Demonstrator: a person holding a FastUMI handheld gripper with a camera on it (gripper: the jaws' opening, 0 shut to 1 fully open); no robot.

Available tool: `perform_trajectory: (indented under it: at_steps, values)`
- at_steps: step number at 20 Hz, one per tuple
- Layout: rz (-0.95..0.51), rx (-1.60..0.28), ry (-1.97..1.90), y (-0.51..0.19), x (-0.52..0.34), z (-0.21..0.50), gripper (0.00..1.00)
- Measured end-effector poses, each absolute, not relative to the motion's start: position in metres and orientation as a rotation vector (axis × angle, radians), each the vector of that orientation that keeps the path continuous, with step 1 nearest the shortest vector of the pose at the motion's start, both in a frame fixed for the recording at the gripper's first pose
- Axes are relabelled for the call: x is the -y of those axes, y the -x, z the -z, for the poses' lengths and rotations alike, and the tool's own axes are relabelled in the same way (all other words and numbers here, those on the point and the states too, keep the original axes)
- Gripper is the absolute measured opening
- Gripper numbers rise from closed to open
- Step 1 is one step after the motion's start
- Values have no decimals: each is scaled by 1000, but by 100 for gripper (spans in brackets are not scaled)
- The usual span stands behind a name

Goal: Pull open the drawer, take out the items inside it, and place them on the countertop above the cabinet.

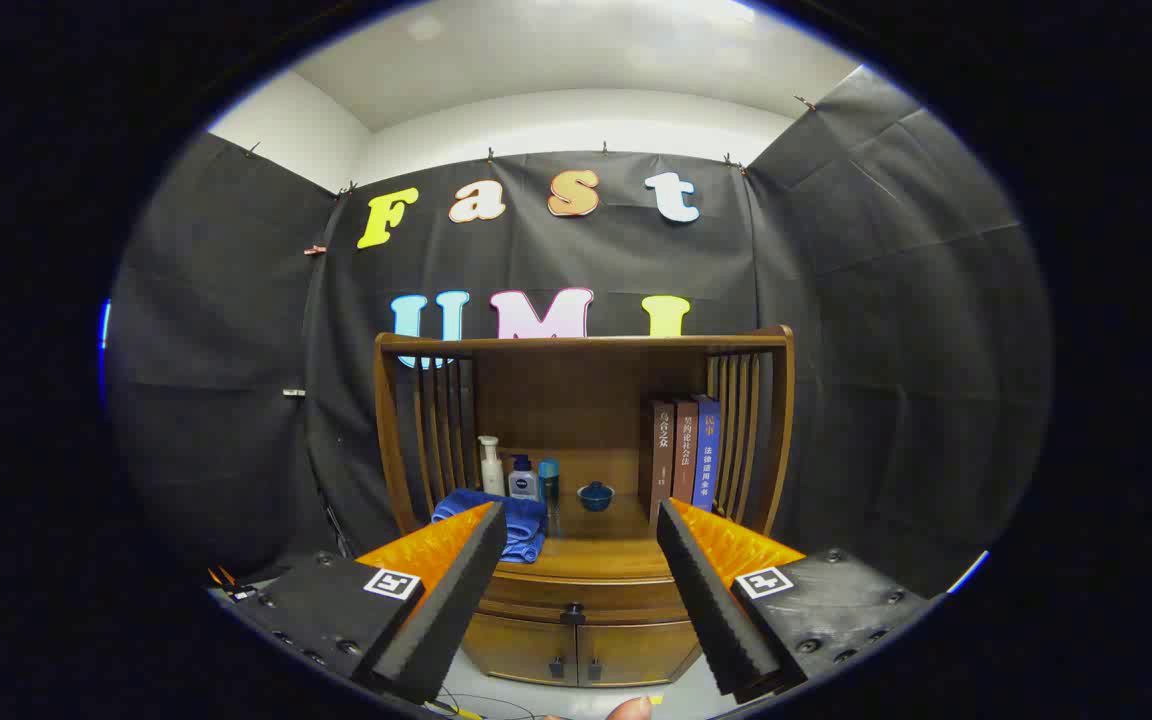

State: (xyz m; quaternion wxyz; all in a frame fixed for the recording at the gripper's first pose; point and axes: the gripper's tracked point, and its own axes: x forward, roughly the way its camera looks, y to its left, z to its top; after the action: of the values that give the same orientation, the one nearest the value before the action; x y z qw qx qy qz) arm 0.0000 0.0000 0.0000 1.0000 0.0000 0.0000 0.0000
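Presently, in the gripper view, we find the gripper (581, 540) with its fingers spread wide, holding nothing, well short of the wooden cabinet (584, 480) at frame centre. The drawer (576, 597) sits shut in the lower centre, just under the countertop (616, 545), its small dark knob (572, 612) between the fingers and beyond them; two small doors (576, 652) lie below. On the countertop we note a folded blue towel (511, 520), a white pump bottle (491, 465), two further bottles (534, 480), a small blue bowl (595, 495) and three upright books (684, 450) at right. We judge the opening step not yet begun. We advise lowering squarely toward the knob, closing on it, and pulling straight outward.
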Motion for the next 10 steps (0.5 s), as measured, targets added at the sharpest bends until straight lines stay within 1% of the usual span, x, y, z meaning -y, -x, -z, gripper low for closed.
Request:
perform_trajectory:
  at_steps: [10]
  values:
    - [4,-19,-18,-3,6,9,99]
